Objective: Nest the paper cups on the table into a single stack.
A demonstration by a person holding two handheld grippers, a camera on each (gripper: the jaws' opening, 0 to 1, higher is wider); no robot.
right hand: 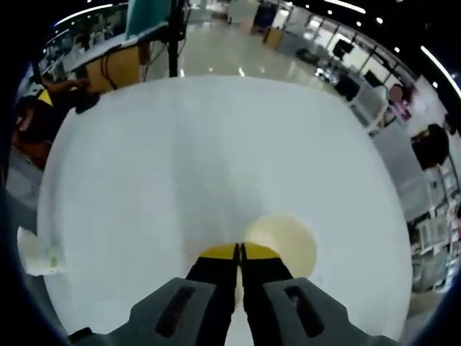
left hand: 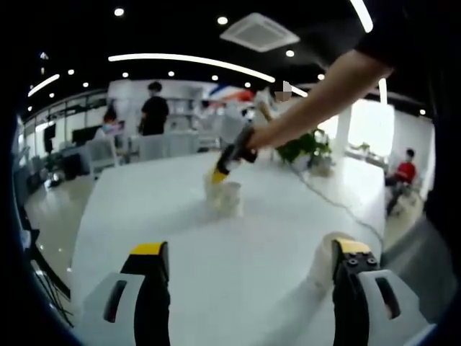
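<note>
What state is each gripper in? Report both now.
Left gripper: open, jaws wide apart, holding nothing.
Right gripper: jaws shut at the rim of an upright cream paper cup; whether it pinches the rim cannot be told.

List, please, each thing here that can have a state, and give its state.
left gripper: open, jaws wide apart, nothing between them.
right gripper: shut, tips at the rim of a cup.
paper cup: upright, mouth open.
second paper cup: beside the left gripper's right jaw, not gripped.
</note>
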